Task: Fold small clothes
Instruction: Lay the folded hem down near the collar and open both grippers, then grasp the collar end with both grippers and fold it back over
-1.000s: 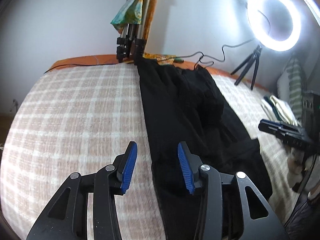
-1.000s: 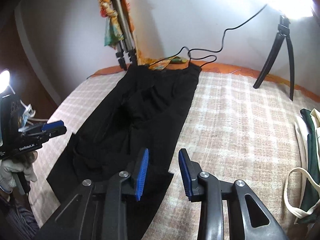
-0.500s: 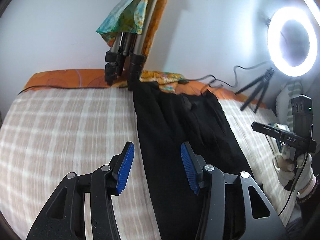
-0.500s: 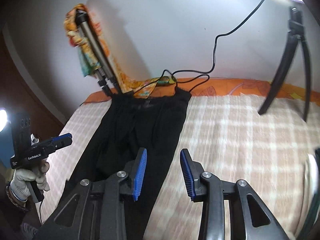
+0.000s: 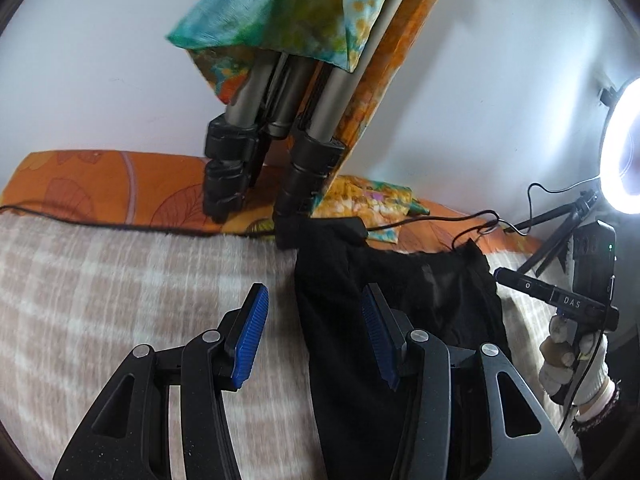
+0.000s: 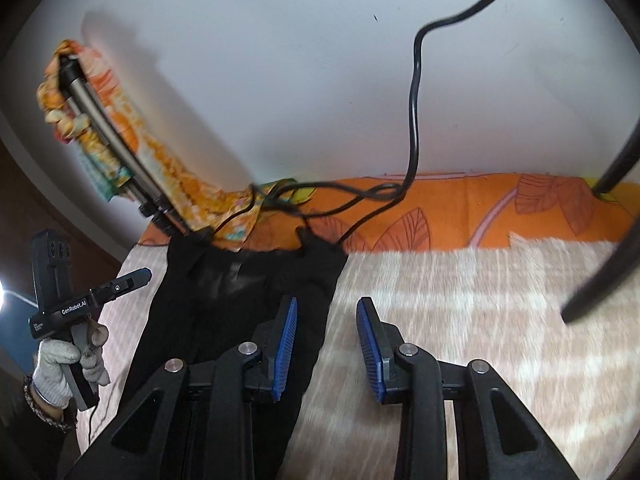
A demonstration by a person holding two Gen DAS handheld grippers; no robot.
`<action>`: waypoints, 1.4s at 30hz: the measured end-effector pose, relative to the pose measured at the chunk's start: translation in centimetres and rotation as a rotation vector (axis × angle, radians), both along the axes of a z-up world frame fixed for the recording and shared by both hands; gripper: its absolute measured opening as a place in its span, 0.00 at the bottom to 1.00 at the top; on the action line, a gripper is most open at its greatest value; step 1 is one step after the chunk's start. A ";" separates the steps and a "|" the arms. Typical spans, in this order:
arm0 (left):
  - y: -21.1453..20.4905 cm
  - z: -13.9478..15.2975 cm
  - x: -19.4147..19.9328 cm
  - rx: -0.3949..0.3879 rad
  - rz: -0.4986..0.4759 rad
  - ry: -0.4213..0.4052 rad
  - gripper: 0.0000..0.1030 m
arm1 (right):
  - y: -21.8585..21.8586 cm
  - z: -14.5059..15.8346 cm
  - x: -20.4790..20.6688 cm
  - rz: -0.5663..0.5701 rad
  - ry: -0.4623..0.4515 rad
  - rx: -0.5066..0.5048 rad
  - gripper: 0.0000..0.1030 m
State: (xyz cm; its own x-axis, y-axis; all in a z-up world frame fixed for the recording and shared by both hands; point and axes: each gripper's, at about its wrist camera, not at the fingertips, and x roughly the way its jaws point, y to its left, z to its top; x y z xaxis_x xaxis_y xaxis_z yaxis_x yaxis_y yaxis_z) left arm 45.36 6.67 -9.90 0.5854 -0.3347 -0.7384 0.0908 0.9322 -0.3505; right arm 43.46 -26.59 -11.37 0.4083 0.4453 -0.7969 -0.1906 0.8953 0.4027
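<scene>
Black garment (image 5: 400,320) flat beside tripod (image 5: 280,152), both grippers, left (image 5: 312,340) and right (image 6: 326,344), wide open and empty; could snag cable (image 6: 340,208) near the hem.

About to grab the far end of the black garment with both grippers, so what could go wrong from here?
1. The black cable runs right along the garment top edge; the right gripper could snag it.
2. The tripod foot appears to rest on the garment's corner; lifting with the left gripper might tug it.
</scene>
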 end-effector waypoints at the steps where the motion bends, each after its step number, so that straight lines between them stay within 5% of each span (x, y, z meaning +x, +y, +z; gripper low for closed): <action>1: -0.1 -0.1 0.3 0.000 -0.008 0.004 0.48 | 0.0 -0.2 0.4 -0.001 0.003 0.012 0.29; 13: -2.9 -1.2 3.9 0.078 -0.040 0.018 0.47 | 2.7 -1.3 2.6 0.063 0.020 -0.007 0.19; 14: -3.2 -1.2 4.0 0.085 -0.039 0.017 0.42 | 2.8 -1.3 2.8 0.062 0.021 -0.013 0.17; 17: -3.8 -1.4 4.1 0.101 -0.074 0.005 0.03 | 3.1 -1.4 3.0 0.060 0.022 -0.028 0.07; 42: -3.7 7.8 -4.4 0.035 -0.126 -0.169 0.03 | 2.6 7.9 -3.1 0.064 -0.139 0.029 0.01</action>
